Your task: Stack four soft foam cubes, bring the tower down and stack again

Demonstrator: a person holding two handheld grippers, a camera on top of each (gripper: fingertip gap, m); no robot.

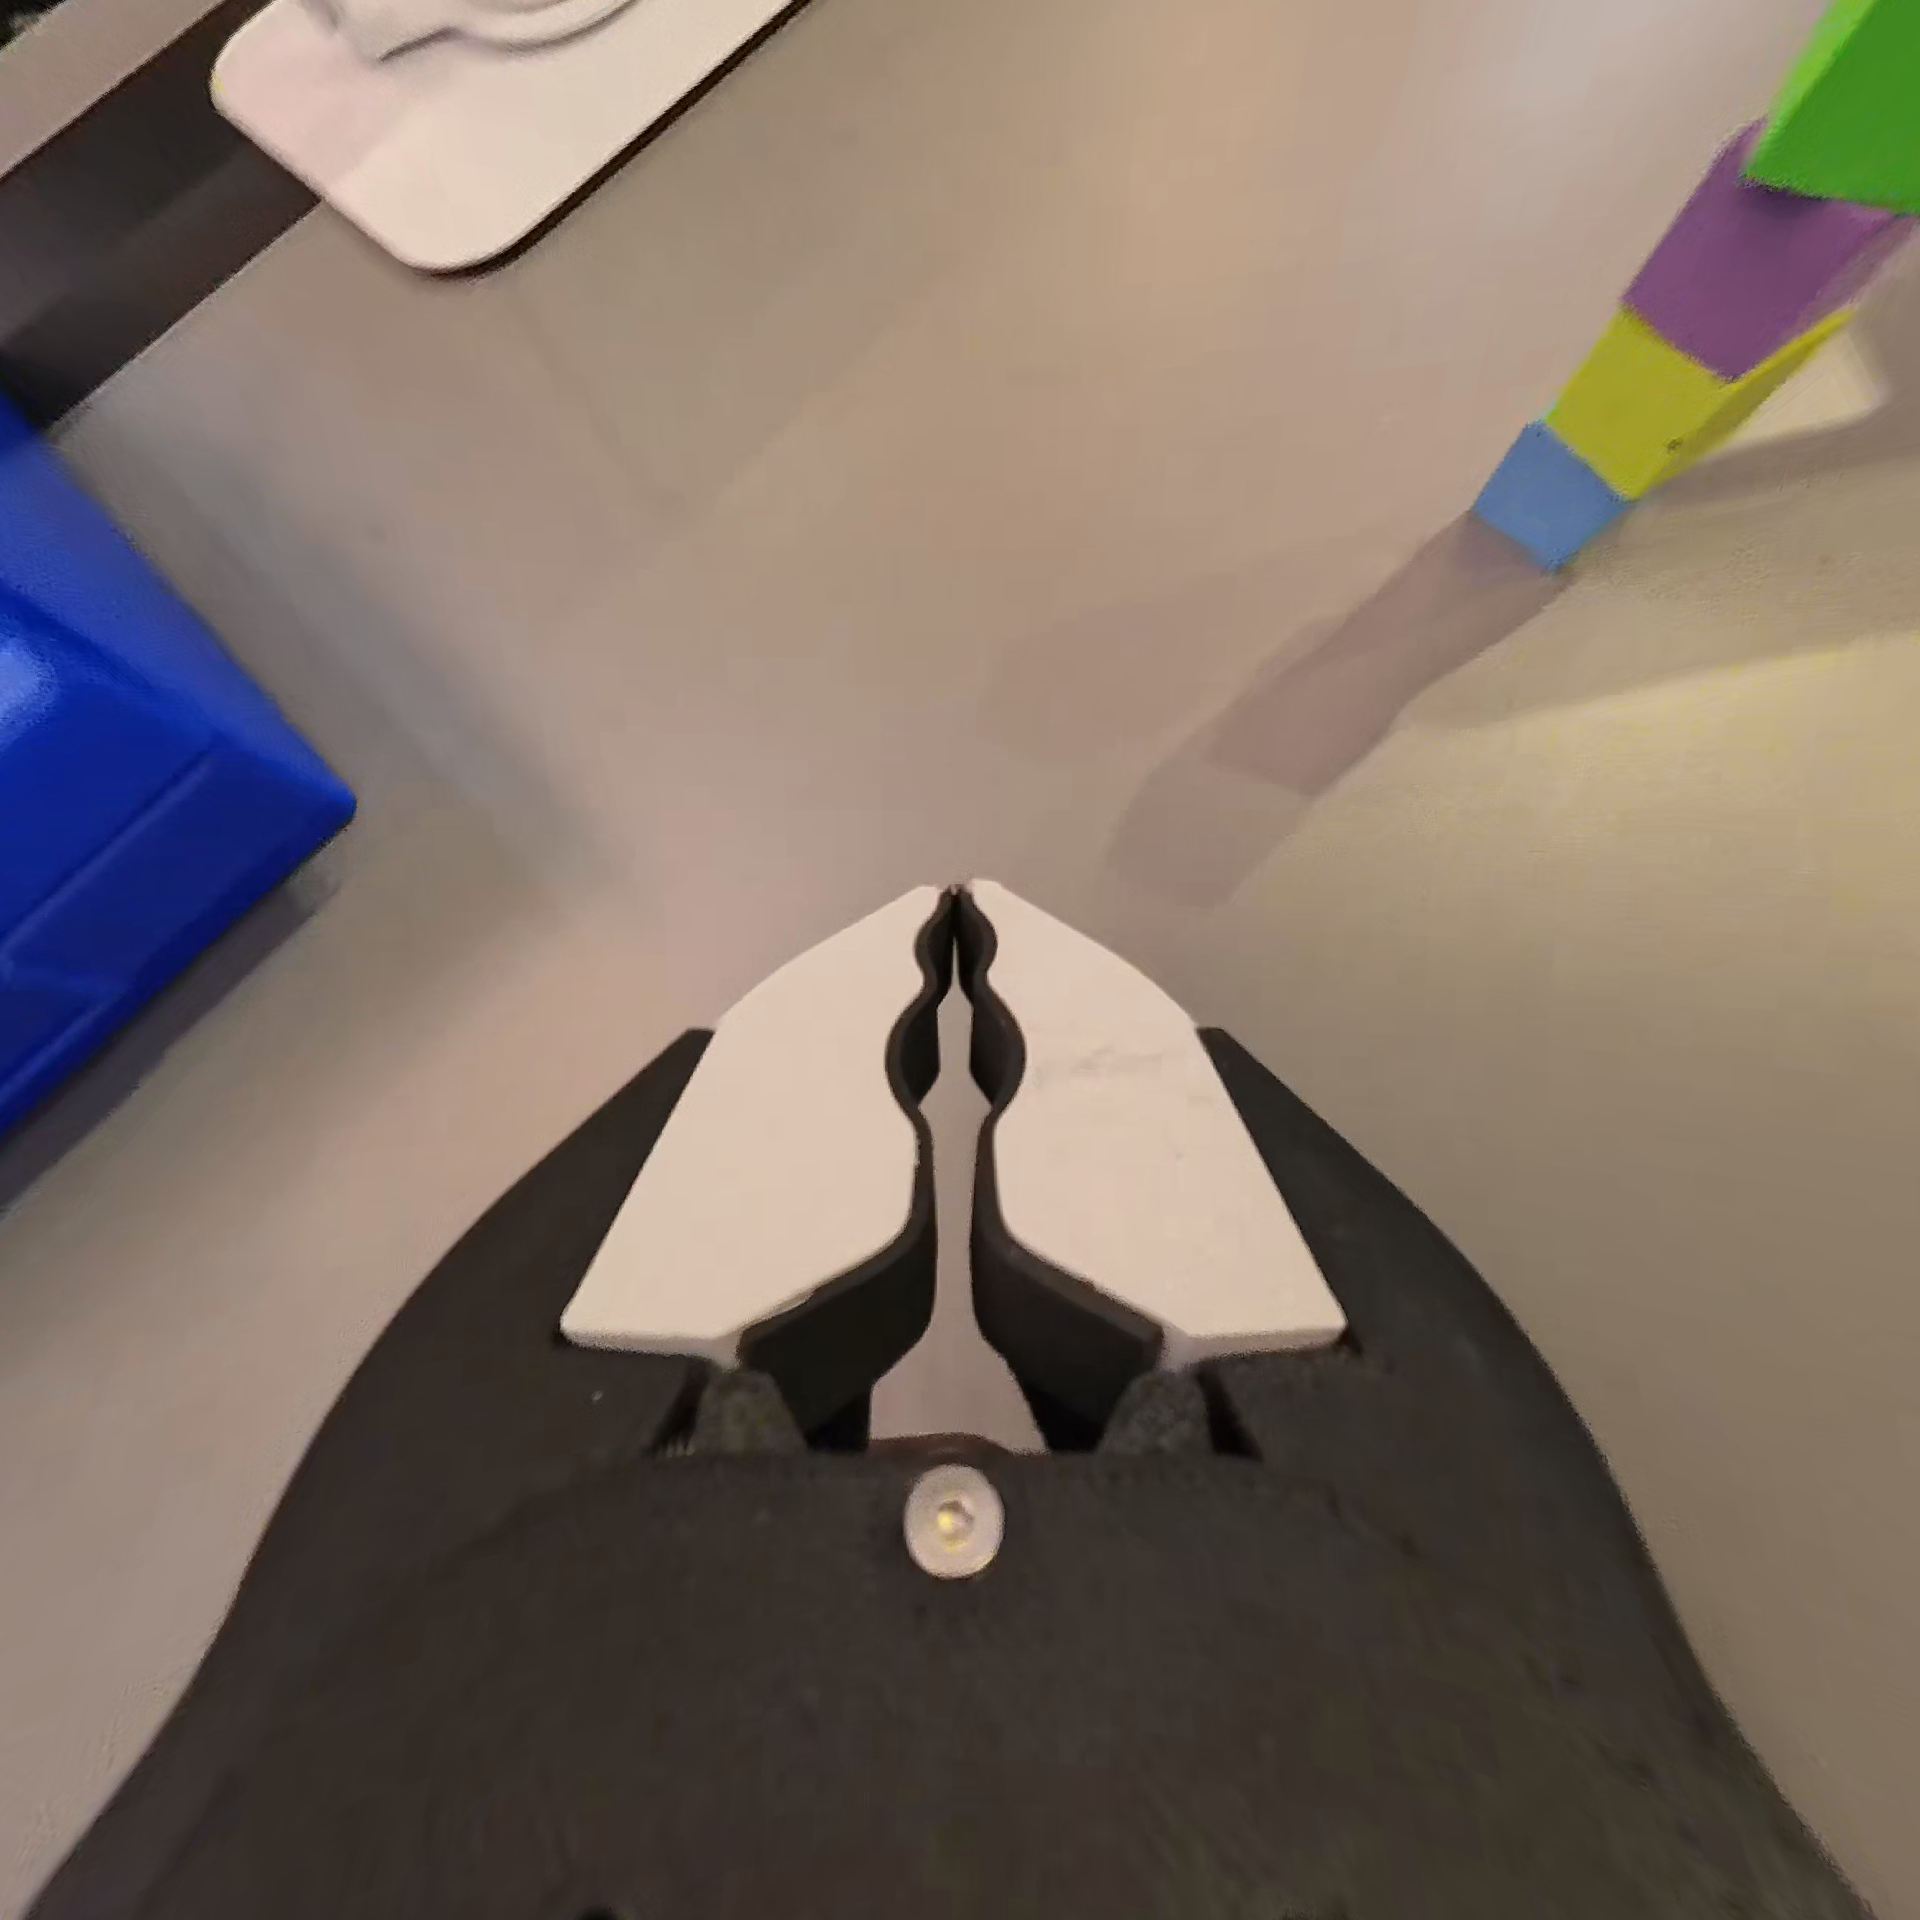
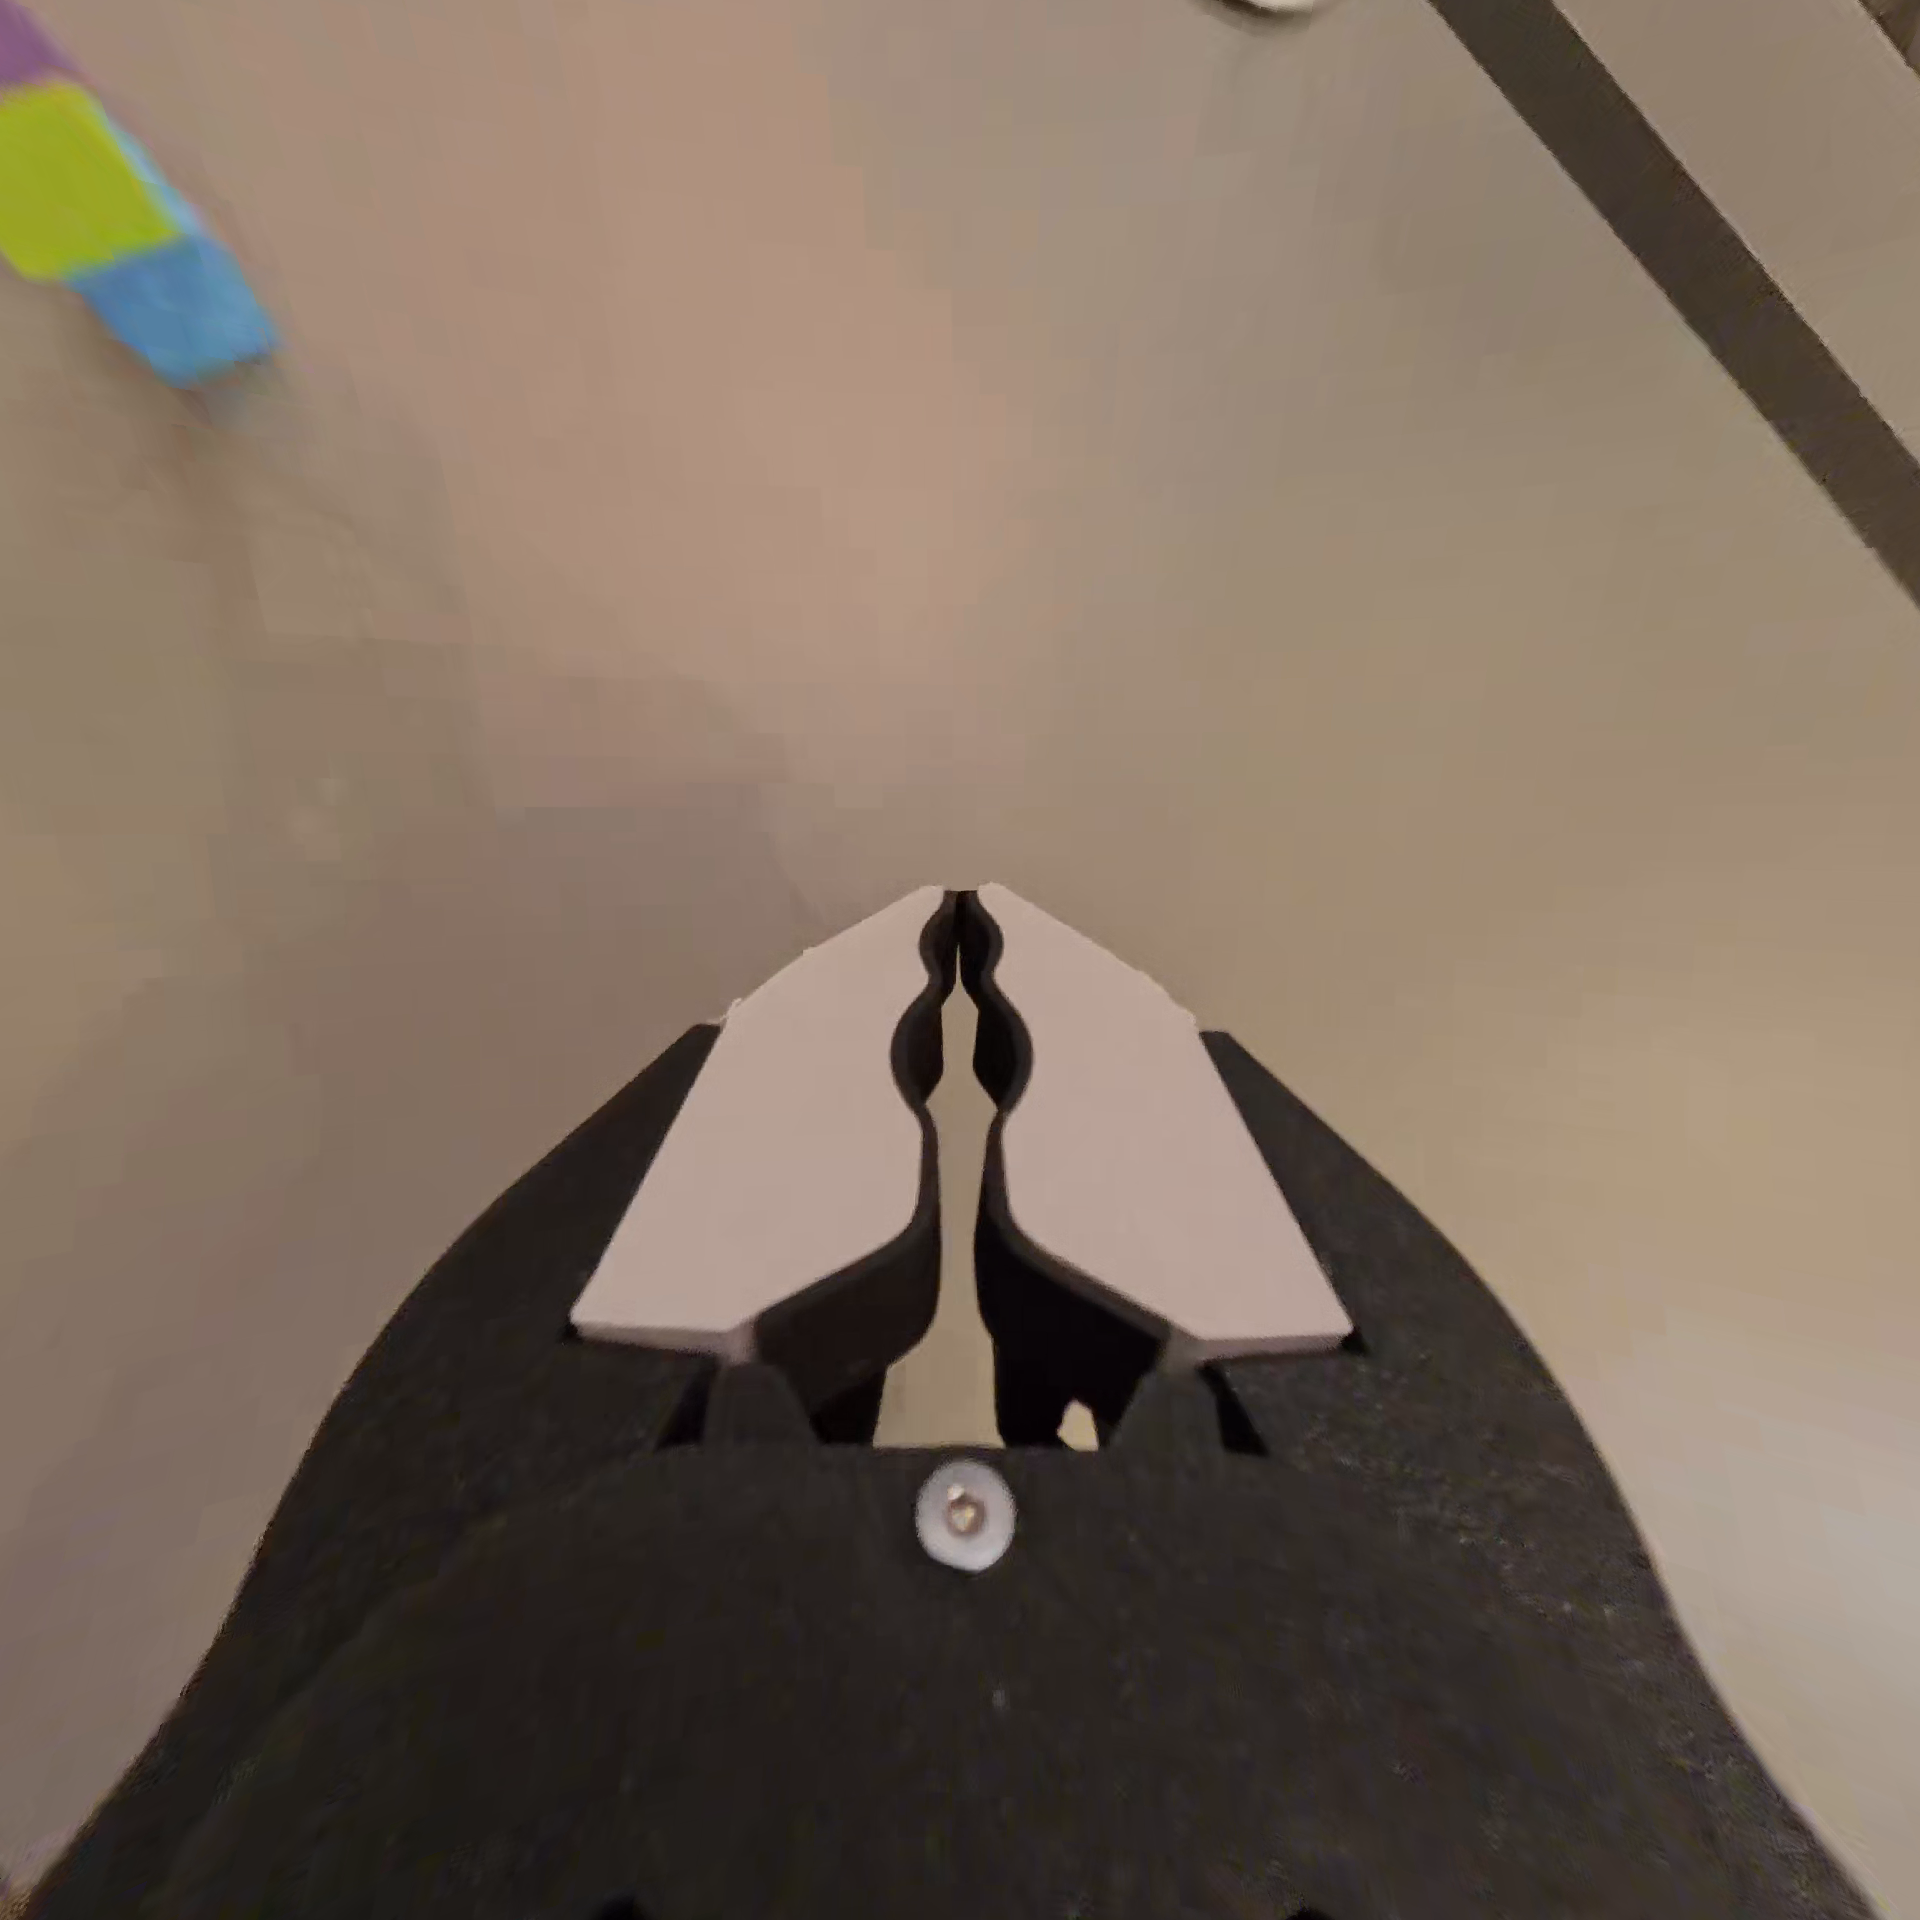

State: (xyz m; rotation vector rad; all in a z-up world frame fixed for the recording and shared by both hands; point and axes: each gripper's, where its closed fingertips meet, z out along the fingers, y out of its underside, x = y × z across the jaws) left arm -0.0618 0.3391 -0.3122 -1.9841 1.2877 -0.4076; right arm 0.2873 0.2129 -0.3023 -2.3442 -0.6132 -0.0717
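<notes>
Foam in four colours stands stacked at the right edge of the left wrist view: a light blue cube point(image 1: 1548, 504) on the beige surface point(image 1: 935, 520), a yellow-green cube point(image 1: 1642, 400) on top of it, a purple cube point(image 1: 1756, 281) above that, and a green cube point(image 1: 1839, 114) crowning the tower, turned a little off the line of the cubes below. The tower throws a long soft shadow toward the camera.

Both tools are away from it. The left tool point(image 1: 957, 894) hangs over bare surface, its white fingers point(image 1: 810, 1122) drawn together so the black pads meet at the tips, and nothing sits between them. The right tool point(image 2: 960, 894) shows the same picture: tips together over plain beige, grasp bare.

From the right wrist view the tower sits far up in the left corner, only the lower three cubes in frame, blurred. A dark strip point(image 2: 1704, 281) runs along the surface's far edge at upper right.

Back on the left side, a glossy blue box point(image 1: 125, 779) sits at the left edge, and a white rounded board point(image 1: 457, 156) lies beyond, near the far rim.
</notes>
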